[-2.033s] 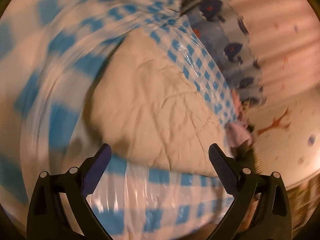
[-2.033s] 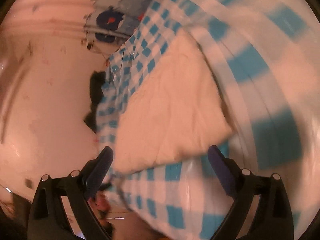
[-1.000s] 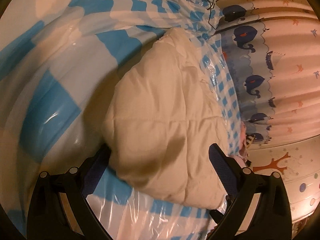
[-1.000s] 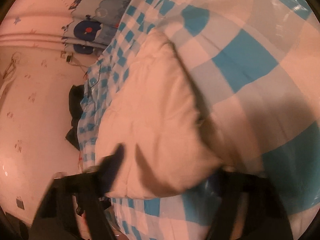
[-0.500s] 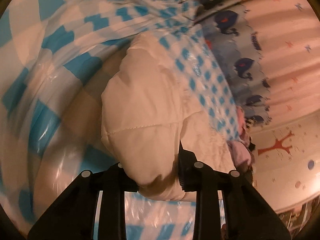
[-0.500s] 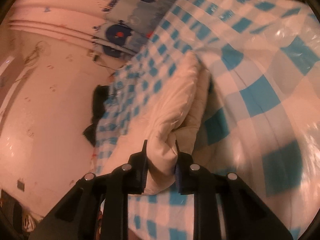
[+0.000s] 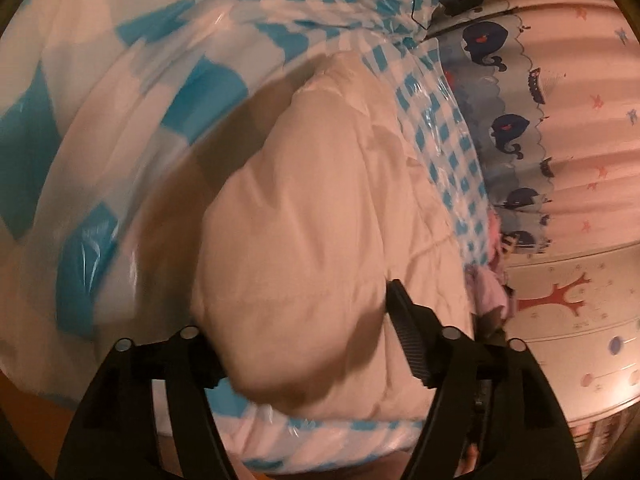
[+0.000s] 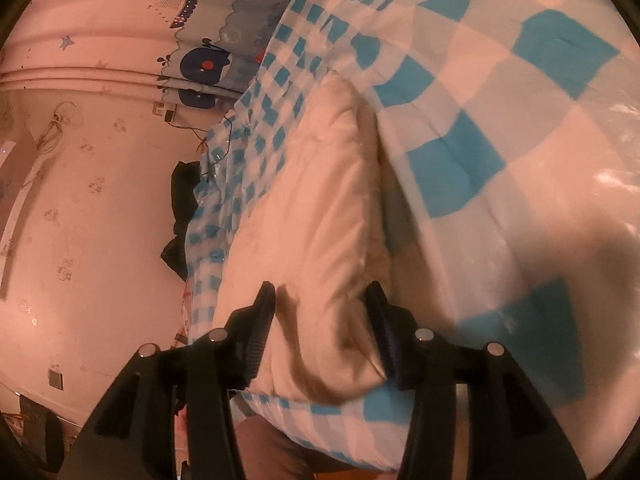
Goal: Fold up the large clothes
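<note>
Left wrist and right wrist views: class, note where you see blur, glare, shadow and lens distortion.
Left wrist: blue-checked plastic cover motion-smeared, glare streaks, edges bowed by fisheye. Right wrist: sharper; white padded garment evenly lit, dark shadow on the cover lower right; warm orange cast in both.

A bed [image 7: 100, 240] covered by a blue-and-white checked plastic sheet [image 8: 500, 140] carries a folded cream padded garment [image 7: 312, 208], which lies along the sheet near the bed's front edge and side edge.
</note>
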`<state>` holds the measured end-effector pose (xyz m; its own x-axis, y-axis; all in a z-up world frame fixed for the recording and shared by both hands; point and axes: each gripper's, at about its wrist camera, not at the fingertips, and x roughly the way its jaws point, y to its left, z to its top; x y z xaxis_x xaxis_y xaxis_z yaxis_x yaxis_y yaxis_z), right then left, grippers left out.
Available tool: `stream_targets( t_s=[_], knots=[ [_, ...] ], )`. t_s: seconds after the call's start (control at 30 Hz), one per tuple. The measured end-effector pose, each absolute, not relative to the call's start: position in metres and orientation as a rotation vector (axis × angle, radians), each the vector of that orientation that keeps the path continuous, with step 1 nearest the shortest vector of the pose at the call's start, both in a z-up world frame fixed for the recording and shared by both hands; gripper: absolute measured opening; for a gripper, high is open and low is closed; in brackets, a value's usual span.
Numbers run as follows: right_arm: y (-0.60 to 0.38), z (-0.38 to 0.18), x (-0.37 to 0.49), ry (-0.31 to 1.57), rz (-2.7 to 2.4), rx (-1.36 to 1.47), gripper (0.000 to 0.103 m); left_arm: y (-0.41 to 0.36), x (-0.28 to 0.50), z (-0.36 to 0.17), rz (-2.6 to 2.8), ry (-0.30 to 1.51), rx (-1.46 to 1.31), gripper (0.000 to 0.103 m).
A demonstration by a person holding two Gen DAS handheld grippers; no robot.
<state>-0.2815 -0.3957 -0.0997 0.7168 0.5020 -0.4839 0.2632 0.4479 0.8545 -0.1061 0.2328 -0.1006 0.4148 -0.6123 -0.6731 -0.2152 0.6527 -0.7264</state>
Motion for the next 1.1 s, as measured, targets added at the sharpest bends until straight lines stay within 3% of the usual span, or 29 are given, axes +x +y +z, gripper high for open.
stream_targets(
  t_s=[0.07,0.13,0.2,0.33,0.37,0.5,0.53,0.6,0.67,0.73,0.83,1.0,1.1],
  knots=[
    [-0.394,-0.092,-0.281,0.762,0.185,1.126,0.030,0.231,-0.103,-0.102,-0.284,1.143,-0.868,0.066],
    [-0.393,-0.082,-0.287,0.724,0.201,1.118,0.026,0.230,-0.104,-0.100,-0.296,1.119,-0.892,0.052],
    [-0.392,-0.073,-0.297,0.707,0.206,1.091,0.023,0.229,-0.107,-0.088,-0.327,1.074,-0.862,0.031],
    [-0.397,-0.083,-0.315,0.728,0.198,1.099,0.023,0.227,-0.112,-0.076,-0.360,1.038,-0.821,0.028],
    [-0.400,-0.093,-0.316,0.761,0.186,1.111,0.024,0.227,-0.110,-0.082,-0.352,1.056,-0.825,0.030],
    [-0.426,-0.101,-0.342,0.727,0.016,1.147,0.048,0.231,-0.108,-0.103,-0.314,1.099,-0.902,0.056],
    [-0.434,-0.093,-0.351,0.701,-0.071,1.117,0.051,0.234,-0.107,-0.103,-0.307,1.087,-0.919,0.060],
    [-0.435,-0.067,-0.351,0.681,-0.181,0.978,0.051,0.237,-0.107,-0.100,-0.265,1.050,-0.909,0.078],
    [-0.421,-0.036,-0.334,0.656,-0.175,0.835,0.052,0.236,-0.102,-0.101,-0.267,1.031,-0.921,0.079],
    [-0.388,-0.006,-0.295,0.656,-0.113,0.674,0.061,0.231,-0.097,-0.102,-0.268,1.024,-0.921,0.079],
    [-0.325,0.016,-0.222,0.719,0.003,0.475,0.061,0.221,-0.095,-0.098,-0.259,0.985,-0.875,0.078],
    [-0.219,-0.007,-0.110,0.859,0.125,0.255,0.061,0.216,-0.098,-0.090,-0.286,0.939,-0.811,0.047],
    [-0.189,-0.043,-0.065,0.956,0.101,0.228,0.061,0.219,-0.097,-0.092,-0.309,0.938,-0.829,0.036]
  ],
)
